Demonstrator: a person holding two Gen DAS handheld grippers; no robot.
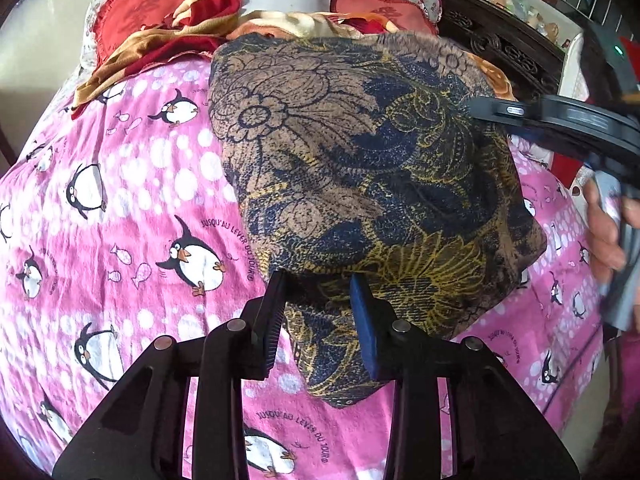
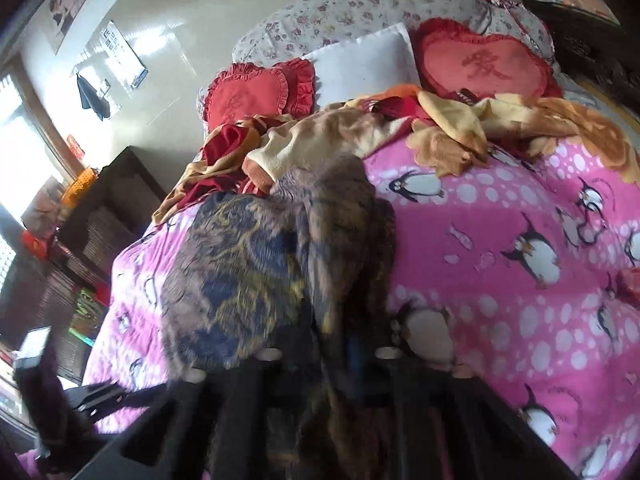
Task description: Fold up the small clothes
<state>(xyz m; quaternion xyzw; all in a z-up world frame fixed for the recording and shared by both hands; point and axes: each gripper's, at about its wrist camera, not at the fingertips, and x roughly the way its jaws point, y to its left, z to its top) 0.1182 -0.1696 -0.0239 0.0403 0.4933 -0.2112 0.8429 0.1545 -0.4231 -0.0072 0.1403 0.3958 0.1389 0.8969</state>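
A pink penguin-print bedspread (image 1: 132, 208) covers the bed. On it lies the floral brown-and-blue garment (image 1: 360, 168), folded, with rumpled red and tan blankets (image 1: 160, 44) at its 11 o'clock. The left tool (image 1: 320, 284) stands wide at the garment's 6 o'clock edge, fabric between its fingers. The right tool (image 2: 320, 354) pinches a raised fold of the garment, blurred.

In my right wrist view, the right tongs (image 2: 320, 364) sit closed on a fold of the patterned brown-and-navy garment (image 2: 248, 276), which drapes over them, blurred. The garment lies on the pink penguin bedspread (image 2: 500, 280). Beyond it: a crumpled orange-red blanket (image 2: 400, 128) and two red heart cushions (image 2: 256, 92).
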